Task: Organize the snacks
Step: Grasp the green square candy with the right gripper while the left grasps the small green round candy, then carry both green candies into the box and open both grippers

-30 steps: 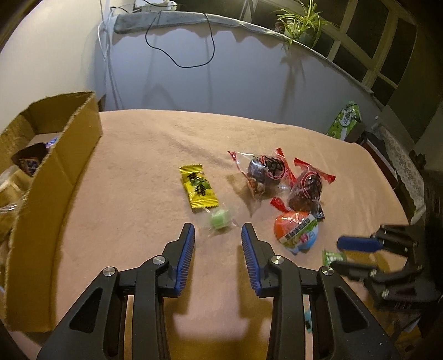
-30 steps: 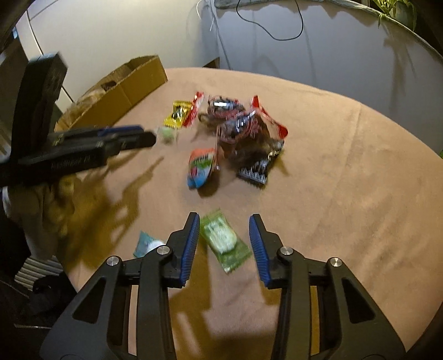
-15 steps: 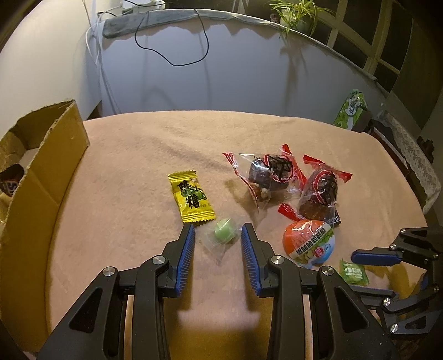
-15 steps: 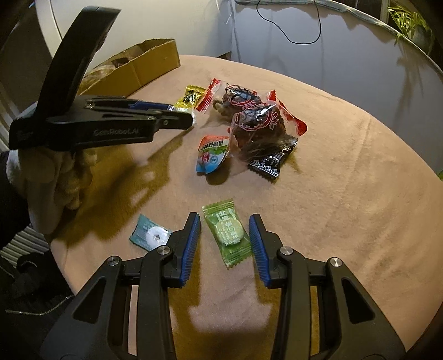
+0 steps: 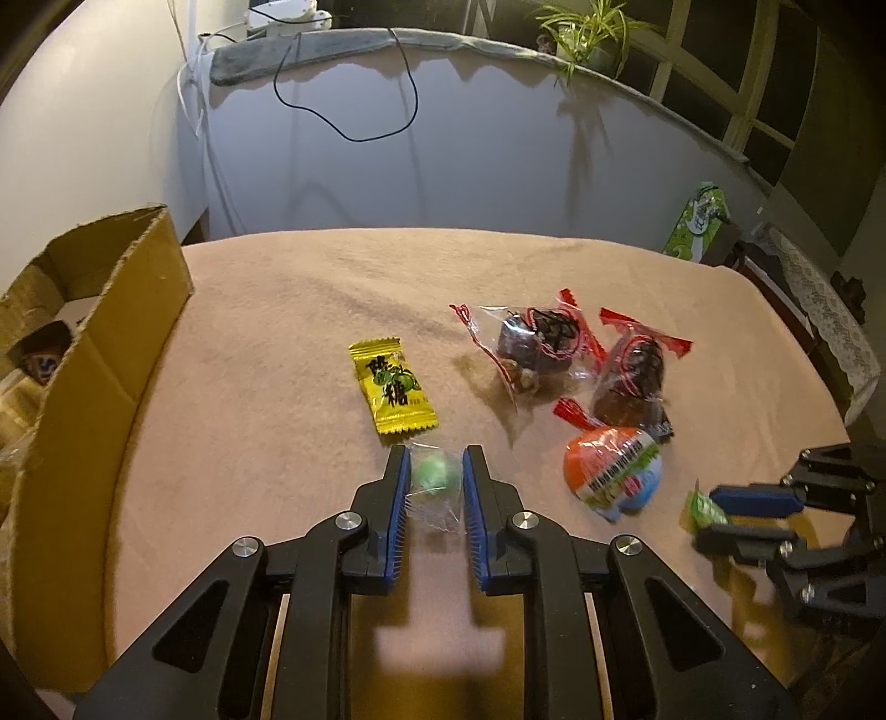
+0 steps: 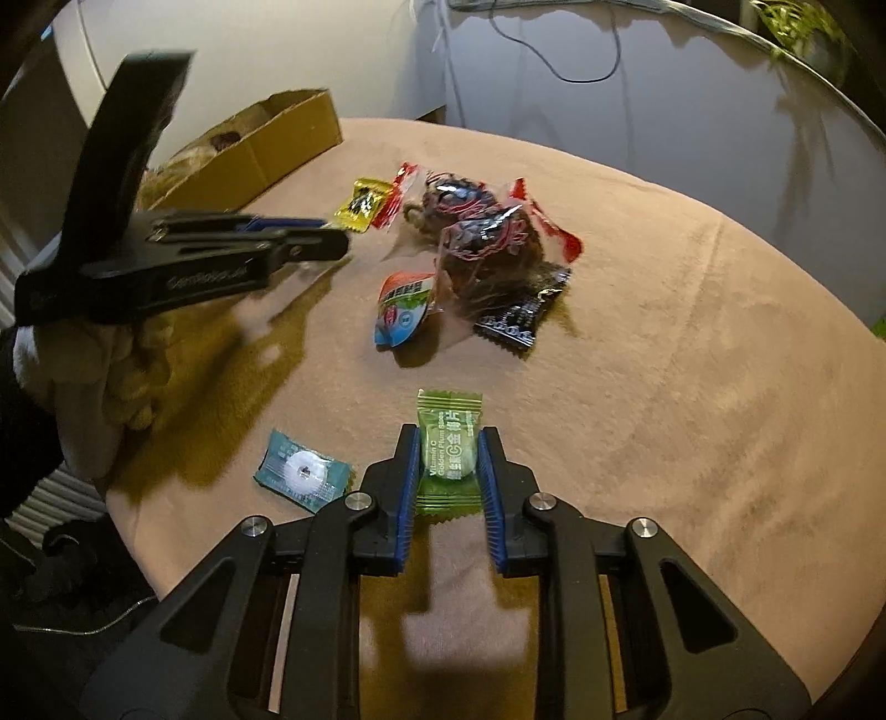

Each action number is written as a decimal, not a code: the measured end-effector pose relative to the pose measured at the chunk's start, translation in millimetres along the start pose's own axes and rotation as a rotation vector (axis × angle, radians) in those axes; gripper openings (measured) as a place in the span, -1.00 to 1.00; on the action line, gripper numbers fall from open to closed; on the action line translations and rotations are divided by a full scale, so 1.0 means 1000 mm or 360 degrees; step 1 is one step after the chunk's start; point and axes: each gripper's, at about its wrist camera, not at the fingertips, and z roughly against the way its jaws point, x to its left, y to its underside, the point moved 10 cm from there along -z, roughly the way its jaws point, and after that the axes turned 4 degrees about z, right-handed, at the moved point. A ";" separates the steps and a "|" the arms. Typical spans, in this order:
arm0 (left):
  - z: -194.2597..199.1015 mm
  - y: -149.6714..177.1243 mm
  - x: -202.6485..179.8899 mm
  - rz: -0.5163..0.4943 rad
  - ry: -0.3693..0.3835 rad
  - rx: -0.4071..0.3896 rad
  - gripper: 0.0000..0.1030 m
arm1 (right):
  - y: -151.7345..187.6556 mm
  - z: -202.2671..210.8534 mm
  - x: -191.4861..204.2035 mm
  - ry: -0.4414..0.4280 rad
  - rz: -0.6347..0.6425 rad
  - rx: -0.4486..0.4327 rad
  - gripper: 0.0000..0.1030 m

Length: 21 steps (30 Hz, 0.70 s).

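Both grips set; next is the lift. Advice: raise each hand straight up, keep the squeeze steady, since the loose wrappers could slip, then carry to the cardboard box (image 5: 105, 354) at the counter's (image 5: 266, 332) left edge. Left gripper (image 5: 435, 477): fingers clamped on the round green candy (image 5: 433, 472), near their tips. Right gripper (image 6: 447, 457): fingers clamped on the green sachet (image 6: 448, 448), its top edge past the tips.

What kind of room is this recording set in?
Most likely a room in a home, at night. A houseplant sits on a ledge by dark windows, a power strip trails a cord down the wall, and wrapped snacks lie on a cloth-covered table beside a cardboard box.
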 end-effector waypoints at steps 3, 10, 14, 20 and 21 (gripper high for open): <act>0.011 0.001 0.001 0.0014 0.0020 -0.0023 -0.66 | -0.001 0.010 -0.004 0.0014 -0.0042 -0.0030 -0.58; 0.047 -0.004 0.005 0.0039 0.0053 -0.0121 -0.66 | -0.014 0.035 0.008 0.0029 -0.0056 -0.0126 -0.58; 0.068 -0.005 0.016 0.0070 0.0058 -0.0183 -0.66 | -0.033 0.047 0.025 0.0013 -0.0022 -0.0190 -0.58; 0.095 -0.005 0.042 0.0137 0.0021 -0.0266 -0.66 | -0.075 0.050 0.058 -0.0045 0.0040 -0.0271 -0.58; 0.100 -0.006 0.049 0.0151 0.0012 -0.0281 -0.66 | -0.080 0.050 0.062 -0.0053 0.0050 -0.0282 -0.58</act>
